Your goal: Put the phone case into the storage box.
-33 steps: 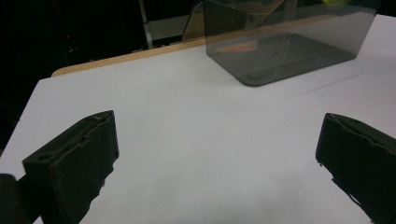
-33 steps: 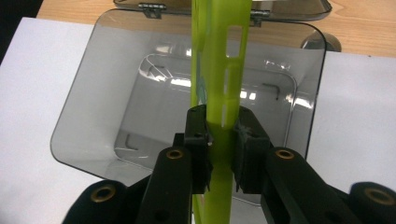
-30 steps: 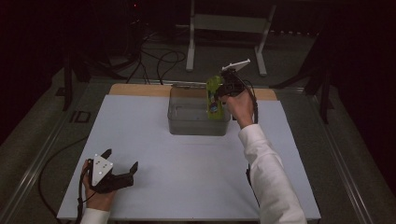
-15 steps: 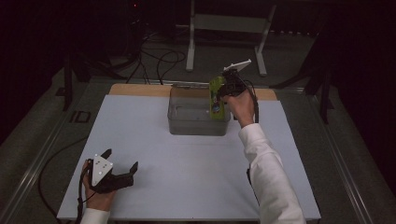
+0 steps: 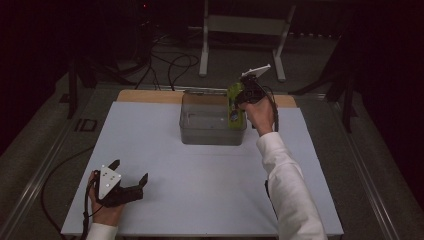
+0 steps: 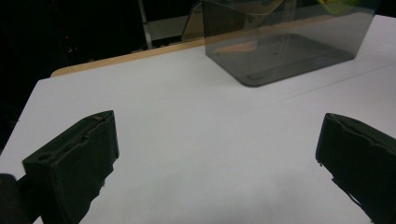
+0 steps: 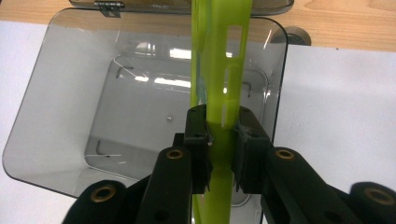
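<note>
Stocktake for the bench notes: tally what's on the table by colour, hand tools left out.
Clear grey: 1, the bin, lid open.
Lime green: 1, the flat packet pinched in the right claw over the bin.
Total: 2

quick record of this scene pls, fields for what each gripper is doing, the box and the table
right gripper: shut on green plastic piece, held upright above the box
left gripper: open, holding nothing, low at the near left of the table
box: clear grey bin near the far edge, lid open, nothing lying inside
green plastic piece position: over the box's right side
table: white top with a wooden strip along the far edge
</note>
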Demonstrator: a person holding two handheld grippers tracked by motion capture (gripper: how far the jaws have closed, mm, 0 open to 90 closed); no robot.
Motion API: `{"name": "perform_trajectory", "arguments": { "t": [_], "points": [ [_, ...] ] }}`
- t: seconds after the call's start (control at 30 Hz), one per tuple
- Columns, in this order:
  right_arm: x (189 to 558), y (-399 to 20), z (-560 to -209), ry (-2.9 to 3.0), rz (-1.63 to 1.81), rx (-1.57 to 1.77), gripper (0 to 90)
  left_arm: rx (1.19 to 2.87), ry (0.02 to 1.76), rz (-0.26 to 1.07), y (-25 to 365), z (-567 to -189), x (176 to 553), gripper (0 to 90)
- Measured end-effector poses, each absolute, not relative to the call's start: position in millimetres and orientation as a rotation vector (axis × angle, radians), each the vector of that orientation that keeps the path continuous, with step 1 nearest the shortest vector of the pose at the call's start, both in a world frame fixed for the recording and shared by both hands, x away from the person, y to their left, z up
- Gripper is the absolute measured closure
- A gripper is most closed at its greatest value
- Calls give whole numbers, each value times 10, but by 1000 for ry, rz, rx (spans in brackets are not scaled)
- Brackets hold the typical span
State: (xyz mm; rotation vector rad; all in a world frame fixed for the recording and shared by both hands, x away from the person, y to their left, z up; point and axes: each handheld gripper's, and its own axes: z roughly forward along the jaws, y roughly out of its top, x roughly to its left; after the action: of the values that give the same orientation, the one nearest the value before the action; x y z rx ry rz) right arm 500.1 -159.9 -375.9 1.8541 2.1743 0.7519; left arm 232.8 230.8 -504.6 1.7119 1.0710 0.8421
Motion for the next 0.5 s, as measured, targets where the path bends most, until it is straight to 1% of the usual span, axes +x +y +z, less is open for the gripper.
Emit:
{"name": "perform_trajectory", "arguments": {
  "t": [0.5],
  "points": [
    [5025, -1640, -3834, 2163, 726, 1874, 776, 1714, 1070, 843, 2302, -5049, 2330, 0]
  ]
}}
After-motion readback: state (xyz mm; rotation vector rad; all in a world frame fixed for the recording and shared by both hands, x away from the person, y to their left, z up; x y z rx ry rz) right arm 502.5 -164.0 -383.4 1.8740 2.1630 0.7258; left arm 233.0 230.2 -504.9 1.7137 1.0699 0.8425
